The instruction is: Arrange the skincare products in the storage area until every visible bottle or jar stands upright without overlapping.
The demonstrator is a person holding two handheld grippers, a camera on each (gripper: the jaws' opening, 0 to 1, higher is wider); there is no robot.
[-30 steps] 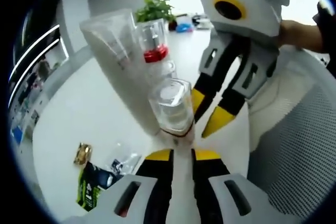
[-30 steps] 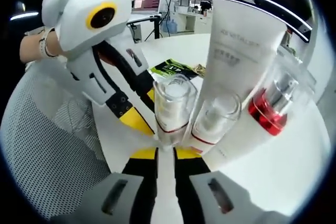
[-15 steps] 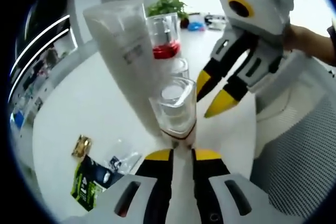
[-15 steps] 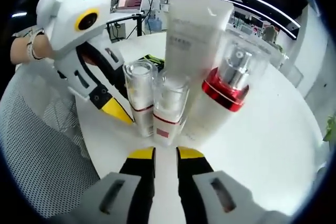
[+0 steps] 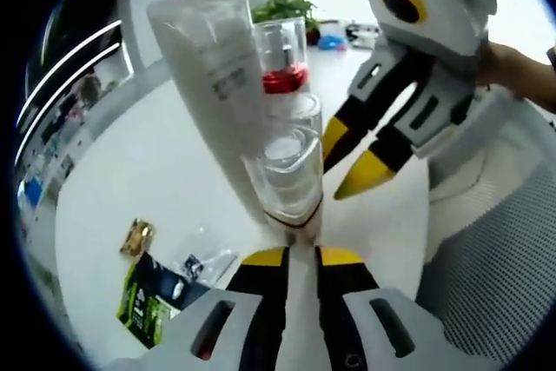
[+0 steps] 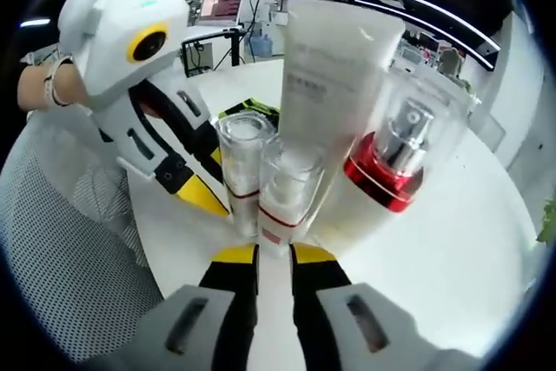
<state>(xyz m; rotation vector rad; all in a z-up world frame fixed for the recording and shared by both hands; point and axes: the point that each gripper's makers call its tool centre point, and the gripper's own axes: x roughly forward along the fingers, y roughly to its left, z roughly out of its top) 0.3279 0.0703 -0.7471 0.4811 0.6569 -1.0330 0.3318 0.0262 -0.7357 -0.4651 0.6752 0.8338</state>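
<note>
Several skincare items stand upright in a tight cluster on the white table [image 5: 148, 162]. A tall white tube [image 5: 213, 84] [image 6: 334, 84] stands on its cap. Beside it is a pump bottle with a red collar [image 5: 282, 58] [image 6: 391, 162]. Two small clear-capped bottles stand in front: one [image 5: 291, 175] [image 6: 239, 162] just beyond my left gripper [image 5: 304, 254] [image 6: 201, 178], the other [image 6: 287, 188] just beyond my right gripper [image 6: 274, 254] [image 5: 347, 158]. On both grippers the jaws stand a narrow gap apart with nothing between them.
A green packet [image 5: 148, 306] [image 6: 248, 113], a small gold item [image 5: 137, 236] and a clear wrapper [image 5: 204, 262] lie on the table near the cluster. A mesh chair [image 5: 486, 267] [image 6: 61, 258] stands at the table's edge. A person's hand [image 5: 512, 62] holds the right gripper.
My right gripper has drawn back a little from the bottles and swung round them. The left gripper has hardly moved. The cluster stands as before.
</note>
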